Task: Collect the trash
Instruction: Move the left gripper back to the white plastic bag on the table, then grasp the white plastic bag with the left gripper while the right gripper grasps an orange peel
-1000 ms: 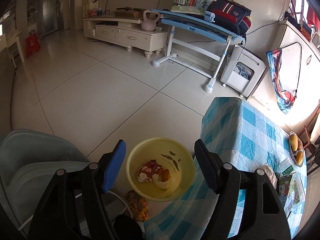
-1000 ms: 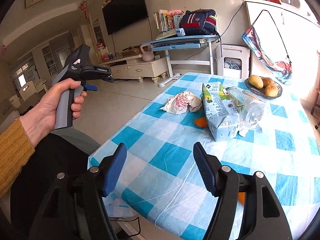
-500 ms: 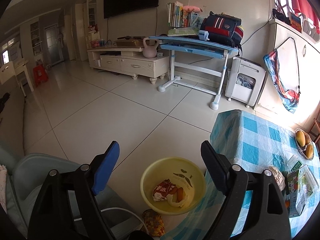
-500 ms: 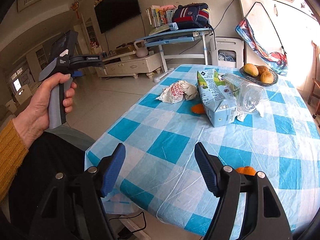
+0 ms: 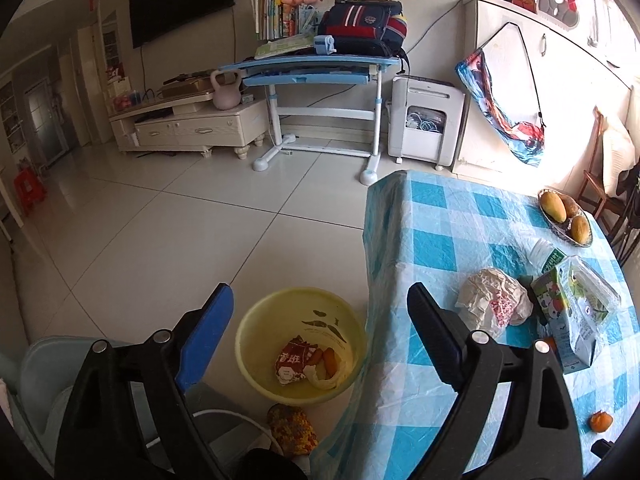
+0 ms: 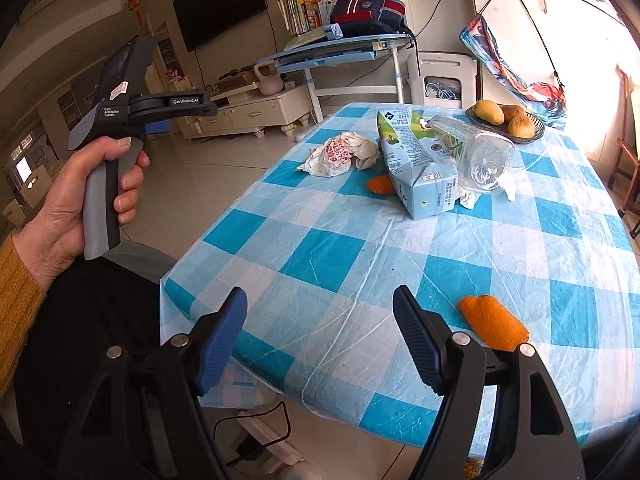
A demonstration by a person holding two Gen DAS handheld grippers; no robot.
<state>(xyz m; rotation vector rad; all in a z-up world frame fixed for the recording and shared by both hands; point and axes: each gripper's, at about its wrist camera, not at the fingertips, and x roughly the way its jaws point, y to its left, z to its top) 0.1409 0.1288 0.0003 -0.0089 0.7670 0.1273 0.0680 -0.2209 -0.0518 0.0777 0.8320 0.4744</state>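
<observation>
Below the left tongs point(image 5: 320, 312) — yellow bin point(image 5: 256, 322), unseen from the right.

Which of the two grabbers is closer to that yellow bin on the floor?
Left. The left gripper hangs over the yellow bin, jaws opening and empty. The right gripper hangs over the checked table's near edge, jaws opening, nothing between them.

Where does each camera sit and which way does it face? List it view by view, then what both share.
Left wrist: sits on the left gripper, looking down at the yellow bin on the floor beside the table; only its opening, empty jaws show.
Right wrist: sits on the right gripper, looking across the tabletop; its opening, empty jaws, plus the left hand in an orange sleeve, show.
Shared: crumpled wrapper, milk carton, fruit basket, blue desk.
</observation>
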